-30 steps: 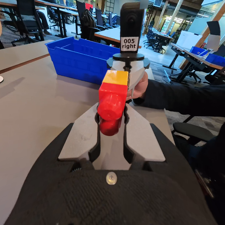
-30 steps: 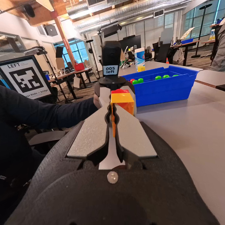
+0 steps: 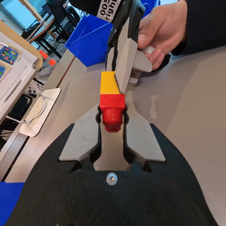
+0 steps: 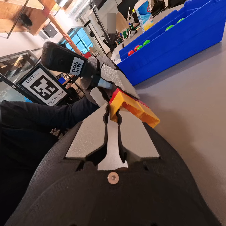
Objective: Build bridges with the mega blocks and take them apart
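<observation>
1. Judged step: pulling the yellow block [image 3: 108, 84] off the red block [image 3: 111, 102]. Keep both grips firm and peel at the seam rather than tugging straight.
2. The left gripper [image 3: 111, 113] has its jaws partly open, pressed on the red block's sides, centre frame.
3. The right gripper [image 4: 112, 113] has its jaws nearly closed, pinching the yellow block's thin wall.
4. Both blocks are glossy, joined, hollow beneath, above the worktop [image 3: 183, 110].

red block [image 3: 112, 104] | joined to yellow block [image 3: 108, 83] | both clamped, above table
</observation>
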Motion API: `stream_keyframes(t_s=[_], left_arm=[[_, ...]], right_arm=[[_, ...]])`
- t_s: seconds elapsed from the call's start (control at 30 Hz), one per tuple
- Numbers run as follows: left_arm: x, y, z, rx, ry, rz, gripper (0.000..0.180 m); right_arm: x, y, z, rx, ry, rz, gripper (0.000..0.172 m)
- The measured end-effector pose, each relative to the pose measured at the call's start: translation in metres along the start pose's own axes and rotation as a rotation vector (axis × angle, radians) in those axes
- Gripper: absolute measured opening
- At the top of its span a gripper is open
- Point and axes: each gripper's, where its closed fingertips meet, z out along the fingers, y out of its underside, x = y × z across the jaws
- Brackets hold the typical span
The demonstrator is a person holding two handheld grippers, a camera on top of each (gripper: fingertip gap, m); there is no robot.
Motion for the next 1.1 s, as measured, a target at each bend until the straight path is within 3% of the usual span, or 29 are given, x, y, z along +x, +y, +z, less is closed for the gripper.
stream_keyframes(t_s=[0.37,0.57,0.9,1.1], left_arm=[[0.003,0.004,0.000,-0.018,0.017,0.006,0.033],[0.013,-0.007,-0.007,0.072,0.186,-0.175,0.033],[0.034,-0.013,-0.016,0.127,0.435,-0.335,0.034],[0.032,-0.024,-0.025,0.199,0.467,-0.366,0.035]], right_arm=[[0.002,-0.001,-0.002,0.000,0.020,0.016,0.005],[-0.010,-0.002,-0.003,-0.017,0.001,-0.054,0.006],[-0.024,0.007,-0.001,-0.115,0.037,-0.263,0.007],[-0.034,0.002,-0.002,-0.104,0.040,-0.384,0.007]])
